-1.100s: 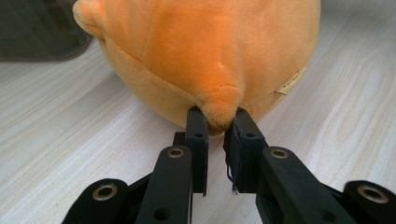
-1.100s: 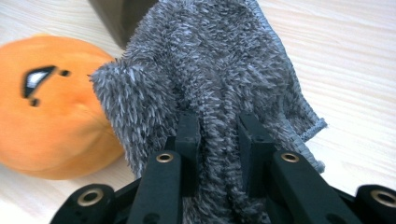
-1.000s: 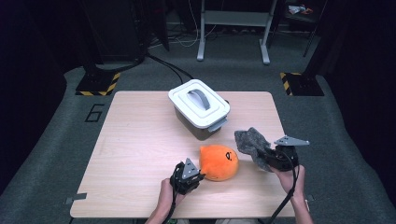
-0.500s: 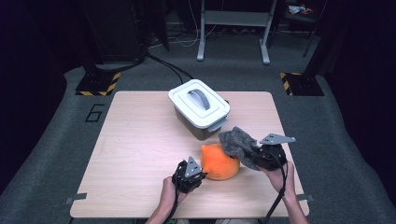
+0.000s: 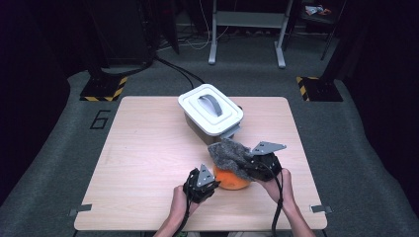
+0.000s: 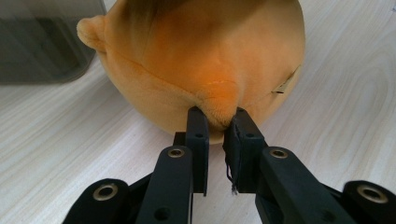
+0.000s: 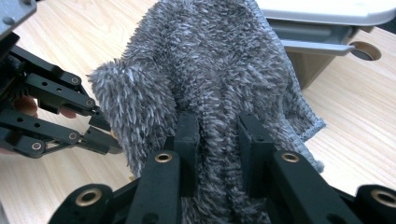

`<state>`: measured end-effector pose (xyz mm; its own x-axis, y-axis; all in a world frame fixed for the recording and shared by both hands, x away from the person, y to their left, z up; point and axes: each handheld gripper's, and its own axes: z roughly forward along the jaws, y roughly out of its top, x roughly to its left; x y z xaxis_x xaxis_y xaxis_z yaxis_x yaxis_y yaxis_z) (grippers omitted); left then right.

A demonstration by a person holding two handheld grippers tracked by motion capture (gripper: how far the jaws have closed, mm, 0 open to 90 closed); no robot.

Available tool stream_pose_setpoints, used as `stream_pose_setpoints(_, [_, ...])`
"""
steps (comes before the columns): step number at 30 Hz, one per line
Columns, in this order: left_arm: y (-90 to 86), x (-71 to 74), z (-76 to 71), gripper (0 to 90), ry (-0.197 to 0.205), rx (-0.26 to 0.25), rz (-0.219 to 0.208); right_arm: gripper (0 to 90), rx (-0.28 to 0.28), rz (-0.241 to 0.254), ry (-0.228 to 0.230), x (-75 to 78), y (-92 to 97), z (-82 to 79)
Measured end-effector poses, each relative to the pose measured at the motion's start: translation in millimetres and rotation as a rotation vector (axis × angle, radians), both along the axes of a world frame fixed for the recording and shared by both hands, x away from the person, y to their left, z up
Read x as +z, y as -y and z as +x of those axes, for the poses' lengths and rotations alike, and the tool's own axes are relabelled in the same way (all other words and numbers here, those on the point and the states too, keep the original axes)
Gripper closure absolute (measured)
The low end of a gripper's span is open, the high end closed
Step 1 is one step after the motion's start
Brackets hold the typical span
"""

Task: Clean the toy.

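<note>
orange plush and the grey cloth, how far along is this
Done: the left gripper has pinched a fold of the orange plush, and the right gripper is shut on the grey cloth. In hand: the cloth lies over the plush's top. Left: likely wiping or covering the rest; the orange front is bare. The white box stays lidded.

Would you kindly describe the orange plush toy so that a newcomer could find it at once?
On the wooden table, look in front of the white lidded box, near the person's edge. The orange plush toy sits there, round and bright, half draped by a shaggy grey cloth.
</note>
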<state>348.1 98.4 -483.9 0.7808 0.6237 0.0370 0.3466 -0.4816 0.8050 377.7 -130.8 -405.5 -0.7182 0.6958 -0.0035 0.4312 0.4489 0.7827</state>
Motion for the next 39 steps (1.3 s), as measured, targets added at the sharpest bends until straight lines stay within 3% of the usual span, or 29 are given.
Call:
stream_pose_setpoints(8, [3.6, 2.3, -0.5, 80.2, 0.014, -0.006, -0.009, 71.3, 0.027, -0.033, 0.003, -6.8, -16.4, 0.8])
stream_pose_setpoints(12, [5.4, 2.2, -0.2, 80.6, 0.016, -0.01, -0.013, 71.3, 0.018, -0.093, 0.023, -15.1, -22.5, 0.8])
stream_pose_setpoints(31, [4.5, -0.5, -0.4, 80.7, 0.002, 0.003, -0.028, 71.2, 0.001, -0.08, 0.023, -17.3, -12.3, 0.5])
stream_pose_setpoints(39, [2.9, -1.4, 0.7, 80.7, -0.006, 0.002, -0.03, 71.1, -0.048, -0.07, 0.012, -18.1, 3.7, 1.5])
